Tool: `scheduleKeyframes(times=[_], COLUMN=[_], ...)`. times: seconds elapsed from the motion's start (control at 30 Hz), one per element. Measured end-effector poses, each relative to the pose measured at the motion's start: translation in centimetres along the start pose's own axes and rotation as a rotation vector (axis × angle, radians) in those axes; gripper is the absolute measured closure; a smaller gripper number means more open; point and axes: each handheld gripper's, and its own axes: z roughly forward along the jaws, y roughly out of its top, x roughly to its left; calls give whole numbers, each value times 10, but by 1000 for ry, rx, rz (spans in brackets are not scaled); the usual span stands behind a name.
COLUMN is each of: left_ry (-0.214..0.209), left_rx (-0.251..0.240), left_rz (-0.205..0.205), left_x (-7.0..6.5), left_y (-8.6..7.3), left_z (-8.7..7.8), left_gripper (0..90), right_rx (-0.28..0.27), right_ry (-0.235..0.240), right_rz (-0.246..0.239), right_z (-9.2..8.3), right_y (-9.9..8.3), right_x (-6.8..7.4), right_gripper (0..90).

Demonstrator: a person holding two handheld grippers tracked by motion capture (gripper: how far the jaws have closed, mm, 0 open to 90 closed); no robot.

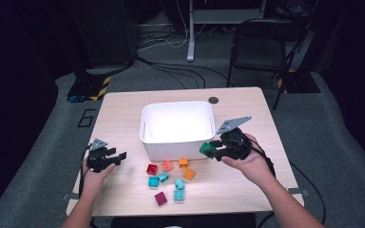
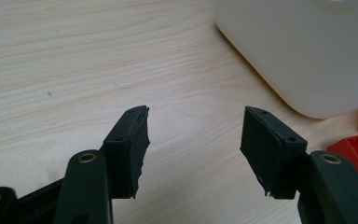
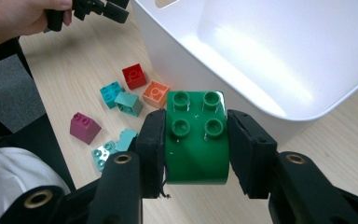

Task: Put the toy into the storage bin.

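Right tongs (image 1: pixel 212 151) grip a green plastic brick (image 1: pixel 206 149) beside the white plastic bin (image 1: pixel 177 145). Left tongs (image 1: pixel 116 158) rest gaping on the wooden bench (image 1: pixel 123 104).

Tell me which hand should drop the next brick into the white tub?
Probably the right. The right gripper already clamps the green plastic brick beside the white plastic tub. The left gripper rests open on the wooden table, holding nothing.
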Motion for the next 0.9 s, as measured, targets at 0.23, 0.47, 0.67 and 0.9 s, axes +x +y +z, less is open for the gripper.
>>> scheduleKeyframes(times=[0.23, 0.47, 0.67, 0.9], left_ry=[0, -2, -3, -5], left_rx=[2, -1, 0, 0], left_rz=[-2, -3, -7, -6], left_x=[1, 2, 3, 3], left_y=[0, 0, 0, 0], left_z=[-1, -1, -1, -1], left_gripper=[412, 412, 413, 413], right_rx=[-13, -17, -21, -14], right_ry=[-1, -7, -5, 3], right_rz=[-10, -23, -41, -57], right_z=[-1, 8, 23, 43], right_y=[18, 38, 56, 75], right_x=[-5, -10, -12, -12], right_gripper=[587, 587, 587, 586])
